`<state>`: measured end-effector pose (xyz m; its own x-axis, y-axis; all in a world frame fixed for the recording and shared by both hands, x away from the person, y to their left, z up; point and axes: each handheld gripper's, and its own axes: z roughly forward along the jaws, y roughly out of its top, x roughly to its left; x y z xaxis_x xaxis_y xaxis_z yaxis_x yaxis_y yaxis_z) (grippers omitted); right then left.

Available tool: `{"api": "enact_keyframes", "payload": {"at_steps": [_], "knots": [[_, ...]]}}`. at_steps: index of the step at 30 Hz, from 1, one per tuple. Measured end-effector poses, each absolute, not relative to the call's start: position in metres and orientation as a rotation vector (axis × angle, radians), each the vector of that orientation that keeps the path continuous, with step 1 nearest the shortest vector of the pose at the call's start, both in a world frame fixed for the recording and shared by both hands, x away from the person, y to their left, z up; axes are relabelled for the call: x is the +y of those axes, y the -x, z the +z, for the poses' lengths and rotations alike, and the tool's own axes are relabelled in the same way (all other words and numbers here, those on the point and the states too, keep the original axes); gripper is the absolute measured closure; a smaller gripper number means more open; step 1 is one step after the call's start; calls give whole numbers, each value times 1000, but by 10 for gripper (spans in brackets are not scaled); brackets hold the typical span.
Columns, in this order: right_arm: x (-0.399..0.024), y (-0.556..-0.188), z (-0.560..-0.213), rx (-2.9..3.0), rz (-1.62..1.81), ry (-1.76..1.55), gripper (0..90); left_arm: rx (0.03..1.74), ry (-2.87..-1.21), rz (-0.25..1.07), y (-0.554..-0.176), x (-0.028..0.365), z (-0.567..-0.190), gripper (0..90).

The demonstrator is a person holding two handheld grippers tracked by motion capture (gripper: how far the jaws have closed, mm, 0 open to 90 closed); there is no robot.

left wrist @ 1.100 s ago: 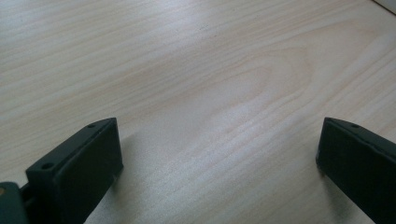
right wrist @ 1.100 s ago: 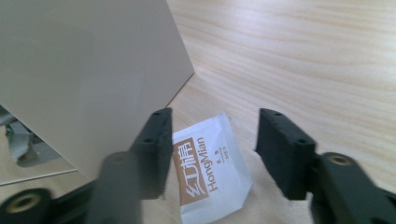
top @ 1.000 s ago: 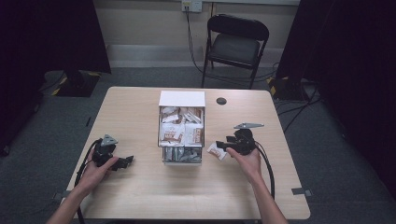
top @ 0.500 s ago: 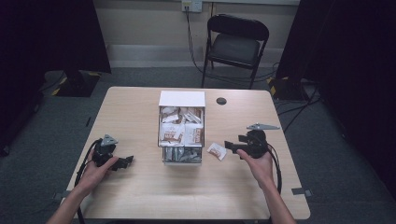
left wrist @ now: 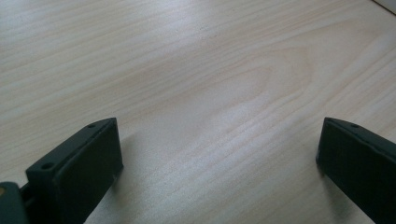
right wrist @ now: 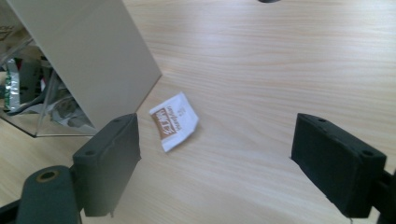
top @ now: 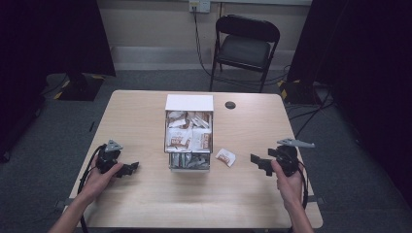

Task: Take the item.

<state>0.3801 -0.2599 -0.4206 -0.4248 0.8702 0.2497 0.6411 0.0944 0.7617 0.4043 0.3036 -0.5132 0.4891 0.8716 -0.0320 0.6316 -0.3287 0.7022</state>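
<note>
Pale wood grain runs across the desk (top: 145, 204), and nearest the person the two forearms come in low, each hand around a hand-held gripper. The left hand-held gripper (top: 127, 168) rests near the front left with its jaws standing wide over bare wood, nothing between them. The right hand-held gripper (top: 259, 162) hangs well apart from the small white-and-brown sachet (top: 225, 157); its jaws have just been opening and now stand wide, with nothing between them. That sachet lies flat on the desk, just beside the front right corner of the clear box (top: 189, 138) and not touching it as far as I can judge. The work looks like taking sachets out of the box one by one, so doing it well probably means going back in over the open top, pinching a single packet by an edge rather than a bunch, and lifting clear of the wall. Farther back, the box's white lid stands up and hides whatever is behind it. The print on the sachets is too small to read, and the lower compartment's contents are only a greenish blur.
</note>
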Motion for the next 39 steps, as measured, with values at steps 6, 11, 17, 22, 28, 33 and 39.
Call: {"api": "enact_keyframes", "payload": {"at_steps": [6,11,17,22,28,33,39], "knots": [[-282,-372,-428,2063,1184,-1571,153,1233,-2075,467,-404,304,-513,0],[-296,-369,-443,2067,1088,-1626,154,1233,-2075,467,-404,304,-513,0],[-312,-367,-456,2047,996,-1681,156,1234,-2074,468,-404,304,-513,0],[-314,-366,-469,2076,868,-1689,156,1234,-2078,470,-404,304,-513,0],[-317,-364,-481,2099,787,-1708,156,1234,-2078,469,-404,304,-513,0],[-314,-364,-487,2071,727,-1678,158,1234,-2078,469,-404,304,-513,0],[-308,-362,-495,1988,727,-1645,84,1234,-2078,469,-404,304,-513,0]]}}
